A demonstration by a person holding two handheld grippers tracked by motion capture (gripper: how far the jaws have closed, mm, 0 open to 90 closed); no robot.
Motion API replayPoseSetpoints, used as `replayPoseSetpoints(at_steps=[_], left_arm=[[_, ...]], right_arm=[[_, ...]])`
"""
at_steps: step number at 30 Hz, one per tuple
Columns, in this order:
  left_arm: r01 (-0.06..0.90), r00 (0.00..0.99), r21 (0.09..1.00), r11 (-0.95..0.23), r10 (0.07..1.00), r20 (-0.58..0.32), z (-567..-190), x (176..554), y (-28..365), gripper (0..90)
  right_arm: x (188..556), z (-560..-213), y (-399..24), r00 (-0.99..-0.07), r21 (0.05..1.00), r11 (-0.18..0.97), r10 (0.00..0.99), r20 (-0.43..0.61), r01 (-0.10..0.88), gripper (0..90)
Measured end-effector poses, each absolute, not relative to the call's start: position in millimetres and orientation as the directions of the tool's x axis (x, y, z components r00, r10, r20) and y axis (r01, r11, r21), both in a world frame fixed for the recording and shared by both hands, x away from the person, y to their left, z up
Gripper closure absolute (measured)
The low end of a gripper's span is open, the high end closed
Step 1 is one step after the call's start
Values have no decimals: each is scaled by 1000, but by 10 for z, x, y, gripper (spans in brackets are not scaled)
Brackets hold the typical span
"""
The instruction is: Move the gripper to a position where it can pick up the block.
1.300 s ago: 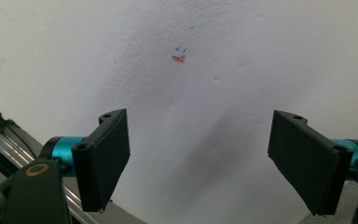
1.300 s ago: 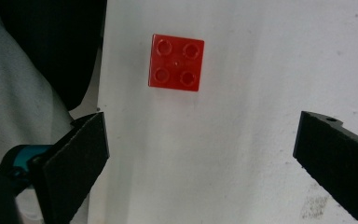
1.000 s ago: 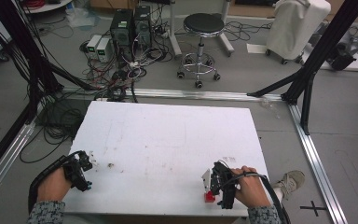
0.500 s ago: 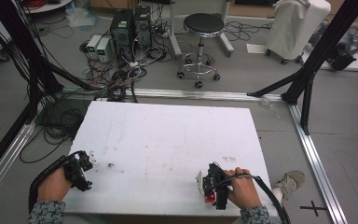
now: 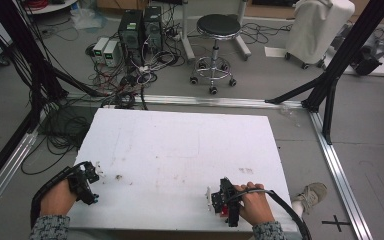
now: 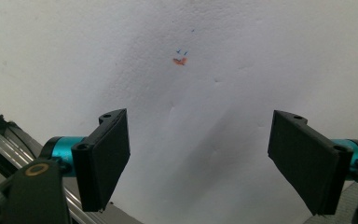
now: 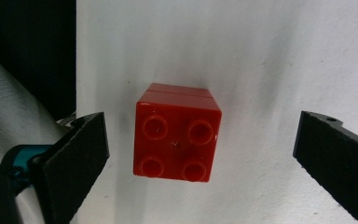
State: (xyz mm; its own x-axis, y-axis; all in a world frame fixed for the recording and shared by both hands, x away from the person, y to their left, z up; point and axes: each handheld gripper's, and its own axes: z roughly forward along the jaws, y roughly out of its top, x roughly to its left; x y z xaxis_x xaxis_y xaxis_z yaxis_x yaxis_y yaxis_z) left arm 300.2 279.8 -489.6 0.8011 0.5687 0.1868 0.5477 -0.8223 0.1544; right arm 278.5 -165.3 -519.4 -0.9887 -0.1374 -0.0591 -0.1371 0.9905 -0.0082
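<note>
Red plastic 4-stud brick (image 7: 177, 133): centred between right gripper (image 7: 203, 163) jaws, apart; close squarely. Left gripper (image 6: 205, 163): apart, empty.

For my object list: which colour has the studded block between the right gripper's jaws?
The block is red, clearest in the right gripper view.

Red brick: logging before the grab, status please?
Right gripper open, jaws either side of the red brick, no contact. Brick studs-up on the white table. Left gripper open, empty. Nothing in the way.
</note>
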Motion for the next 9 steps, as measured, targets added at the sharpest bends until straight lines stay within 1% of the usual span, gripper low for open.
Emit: replayPoseSetpoints(at_steps=[4, 9], left_arm=[[548, 800, 157, -822, 569, 189, -4894, 3000, 2797, 211], [549, 800, 158, -821, 570, 185, -4899, 3005, 2798, 211]], right_arm=[[2801, -5198, -1649, -985, 6, 987, -162, -62, -162, 25], [2795, -5189, -1654, -986, 4, 988, -153, -64, -154, 25]])
